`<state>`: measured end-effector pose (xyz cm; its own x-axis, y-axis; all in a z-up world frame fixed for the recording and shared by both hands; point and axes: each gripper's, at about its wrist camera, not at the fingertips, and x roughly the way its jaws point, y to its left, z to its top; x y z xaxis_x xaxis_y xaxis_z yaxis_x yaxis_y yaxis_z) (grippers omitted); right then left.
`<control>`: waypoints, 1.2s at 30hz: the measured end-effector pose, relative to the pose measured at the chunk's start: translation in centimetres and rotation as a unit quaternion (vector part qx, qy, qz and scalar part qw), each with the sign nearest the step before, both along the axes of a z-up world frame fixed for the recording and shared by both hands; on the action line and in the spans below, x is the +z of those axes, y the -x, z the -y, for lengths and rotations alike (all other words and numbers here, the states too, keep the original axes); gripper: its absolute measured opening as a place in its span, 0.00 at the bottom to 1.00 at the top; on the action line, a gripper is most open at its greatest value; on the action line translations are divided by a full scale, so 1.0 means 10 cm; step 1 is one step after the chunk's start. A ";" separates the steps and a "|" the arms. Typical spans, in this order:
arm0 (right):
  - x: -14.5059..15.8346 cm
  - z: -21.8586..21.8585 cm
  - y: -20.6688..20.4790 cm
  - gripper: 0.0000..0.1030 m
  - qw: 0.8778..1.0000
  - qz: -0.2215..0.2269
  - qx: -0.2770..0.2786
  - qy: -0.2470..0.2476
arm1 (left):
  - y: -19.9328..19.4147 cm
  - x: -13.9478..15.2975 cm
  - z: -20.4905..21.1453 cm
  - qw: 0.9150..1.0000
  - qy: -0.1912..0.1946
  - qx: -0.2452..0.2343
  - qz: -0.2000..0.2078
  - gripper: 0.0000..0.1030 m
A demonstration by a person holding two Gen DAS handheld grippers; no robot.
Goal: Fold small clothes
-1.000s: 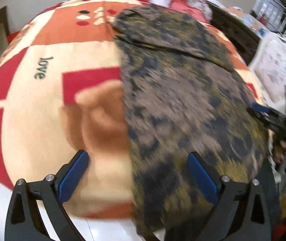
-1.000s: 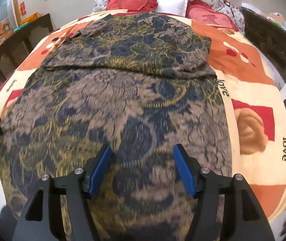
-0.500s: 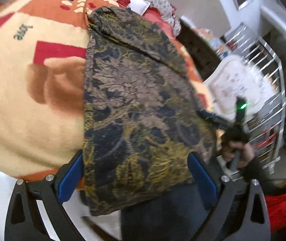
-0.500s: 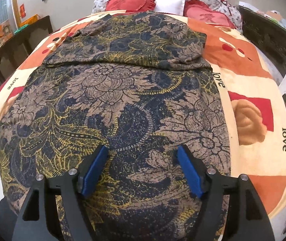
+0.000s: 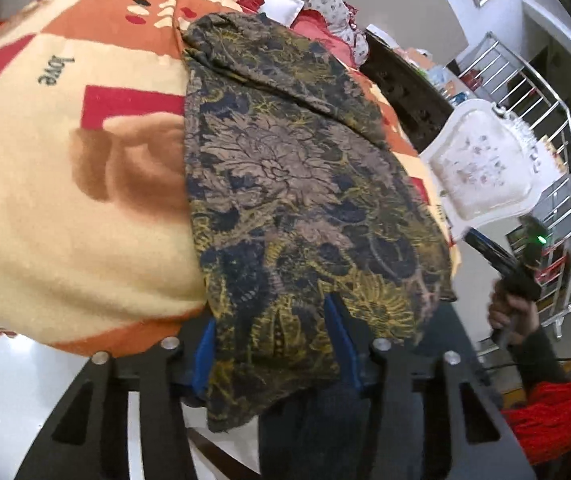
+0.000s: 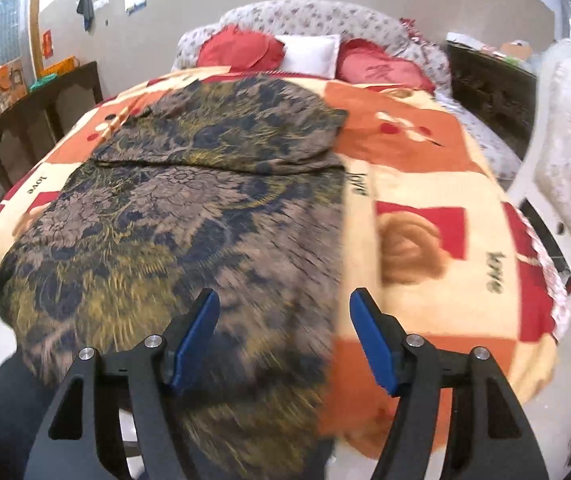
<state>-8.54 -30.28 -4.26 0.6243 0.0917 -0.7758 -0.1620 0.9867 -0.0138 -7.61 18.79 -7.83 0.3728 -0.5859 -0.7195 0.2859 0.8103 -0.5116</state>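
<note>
Left wrist view is showing the left gripper at the near hem of the patterned garment, where the cloth is hanging over the edge of the bed. Its jaws have just been closing, and the near left corner of the fabric is sitting between the blue pads — they are looking pressed into the cloth, so the corner is reading as pinched. The garment is lying lengthwise on the orange and cream blanket, its far end already turned back on itself near the pillows.

The step in hand, as I am judging it, is taking hold of the near hem for the next fold. The right gripper is hanging above the near right edge of the garment with its jaws standing apart, nothing between them. The next move is calling for that gripper to come down onto the right corner and close — only then can both corners be lifted together and carried toward the far fold, kept level so the cloth is not skewing.

Right wrist view is giving what the left cannot: the whole spread of the garment, its folded far end and the blanket bare beside it on the right. It is blurred close in, though. Only the left view is catching the person's hand holding the right gripper off to the side, by a white chair.
</note>
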 end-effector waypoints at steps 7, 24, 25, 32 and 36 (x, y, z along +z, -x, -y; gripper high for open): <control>-0.14 0.41 0.39 0.67 0.999 -0.011 -0.011 -0.051 | 0.01 -0.08 0.00 0.999 -0.039 0.028 0.003 0.07; -0.75 0.46 0.47 0.41 0.978 -0.098 0.003 -0.182 | 0.10 0.01 0.05 0.997 -0.061 0.049 0.007 0.20; -0.76 0.48 0.48 0.41 0.976 -0.098 0.001 -0.192 | 0.11 0.01 0.05 0.997 -0.054 0.046 0.006 0.27; -0.65 0.45 0.51 0.09 0.966 -0.097 0.049 -0.236 | 0.15 0.02 0.05 0.998 -0.036 0.051 0.005 0.29; -0.66 0.41 0.50 0.09 0.969 -0.097 0.054 -0.221 | 0.13 -0.02 -0.04 0.998 -0.021 0.063 -0.004 0.08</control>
